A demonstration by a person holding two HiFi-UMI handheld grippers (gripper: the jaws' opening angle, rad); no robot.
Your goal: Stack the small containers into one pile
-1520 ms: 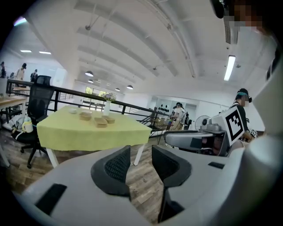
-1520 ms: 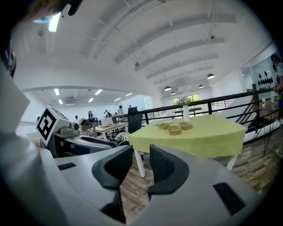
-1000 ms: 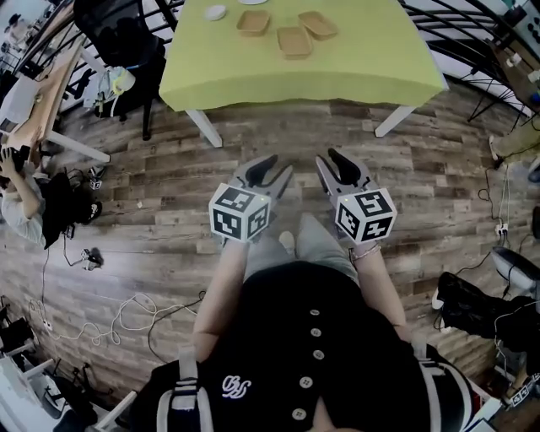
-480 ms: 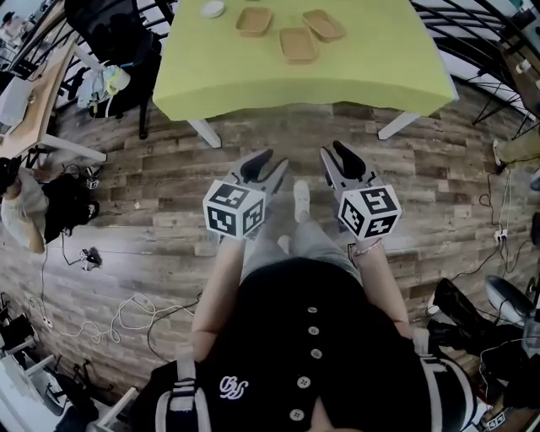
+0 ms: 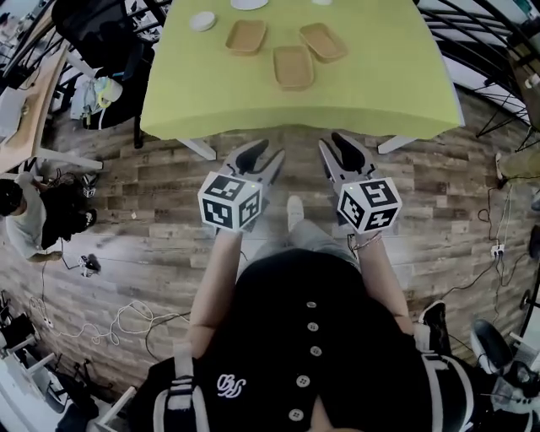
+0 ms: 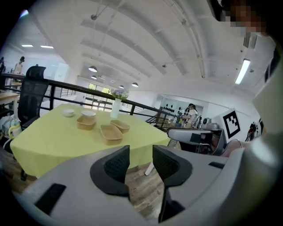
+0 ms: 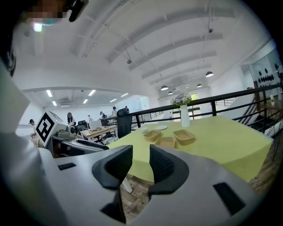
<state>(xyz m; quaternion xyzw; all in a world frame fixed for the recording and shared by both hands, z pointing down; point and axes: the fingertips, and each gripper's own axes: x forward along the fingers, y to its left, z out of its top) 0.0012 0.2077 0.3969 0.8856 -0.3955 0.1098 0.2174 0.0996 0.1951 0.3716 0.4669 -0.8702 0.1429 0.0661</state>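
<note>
Surrounding the containers (image 5: 294, 66): dish (image 5: 202, 21), vase (image 6: 115, 108), chair (image 5: 101, 34).

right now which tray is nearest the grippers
The middle tray, set closer to the near edge of the table than the left tray or right tray.

Bright ceiling lamps (image 6: 92, 69); soft shadows; strong fisheye bending; dark vignetted corners.

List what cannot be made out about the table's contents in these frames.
- White plate: head view, cut off by the top edge.
- Vase: lost at the head view's top edge; in both gripper views its flowers are too small to identify.
- Containers: insides hidden by their own walls in both gripper views.
- Table: far edge cut off in the head view.
</note>
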